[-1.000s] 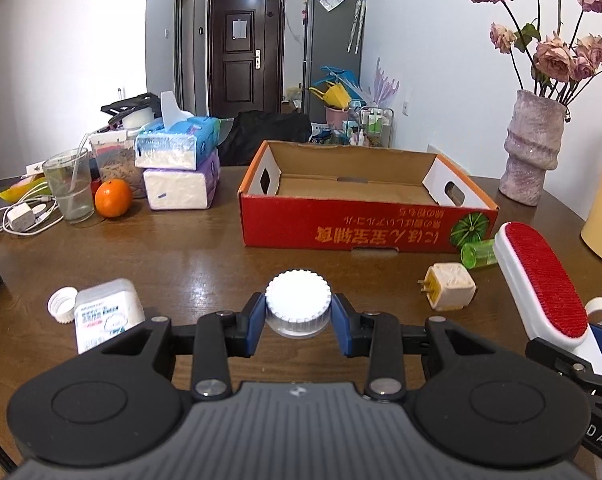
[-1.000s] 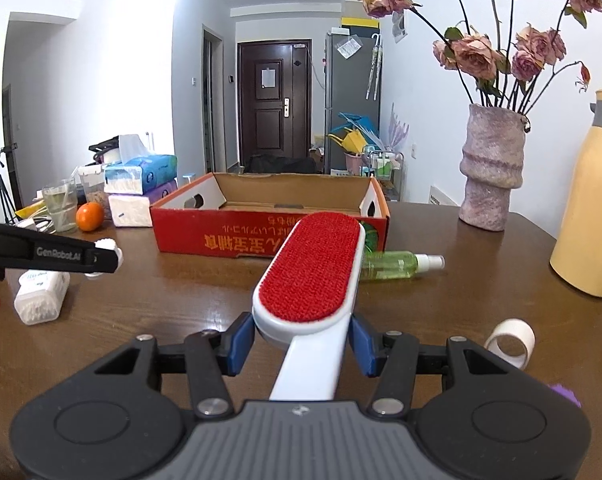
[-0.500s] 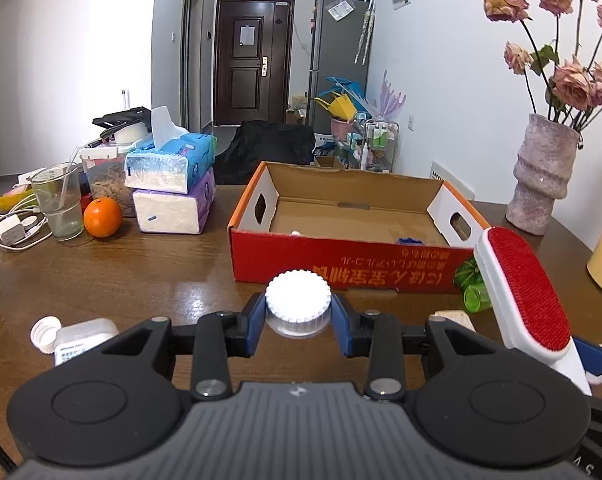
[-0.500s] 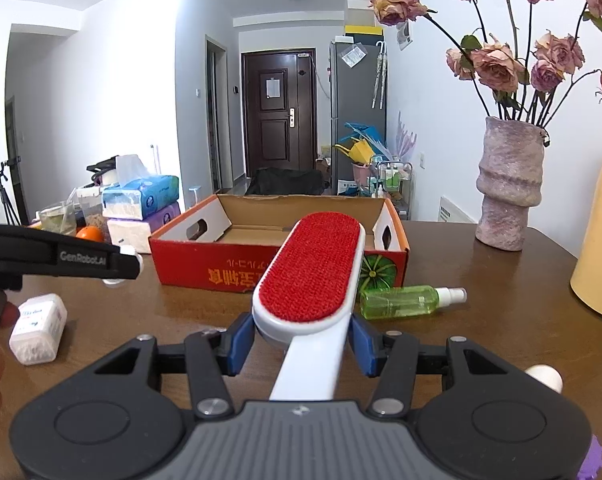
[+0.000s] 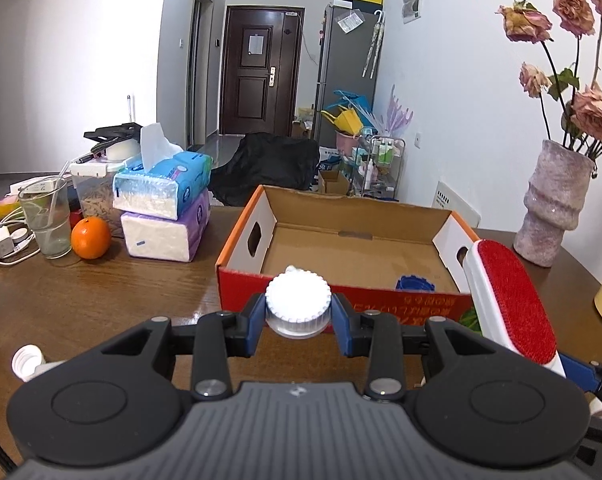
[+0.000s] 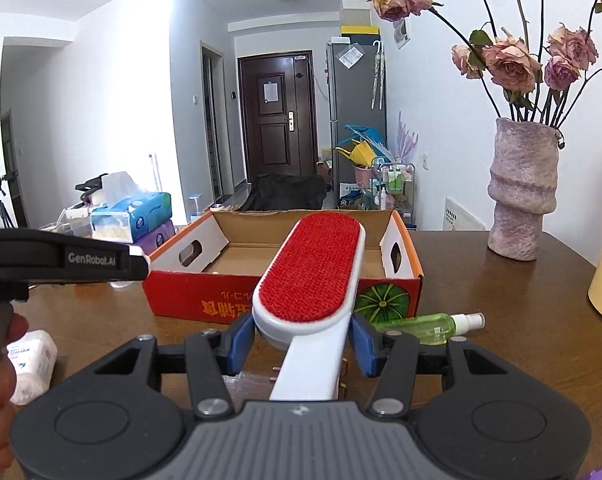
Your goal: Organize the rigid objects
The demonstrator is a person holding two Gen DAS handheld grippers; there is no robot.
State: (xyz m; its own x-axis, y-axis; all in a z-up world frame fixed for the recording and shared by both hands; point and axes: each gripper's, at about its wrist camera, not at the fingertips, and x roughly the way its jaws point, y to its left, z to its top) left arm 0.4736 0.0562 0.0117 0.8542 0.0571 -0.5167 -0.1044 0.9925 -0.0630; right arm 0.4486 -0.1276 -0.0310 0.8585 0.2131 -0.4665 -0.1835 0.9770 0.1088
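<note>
Table [image 5: 101,300]: carrying a box [image 5: 341,304].
Left gripper [image 5: 298,318]: clenching a white cap [image 5: 298,304] just before the box.
Right gripper [image 6: 301,338]: gripping a brush [image 6: 311,268] reaching over the box.

White ribbed bottle cap [image 5: 298,298] held level above the box's near wall, red-faced lint brush [image 6: 312,268] with white handle pointing over the open cardboard box [image 5: 401,240], blue cap [image 5: 414,283] lying inside, green spray bottle [image 6: 429,323] lying beside the box
</note>
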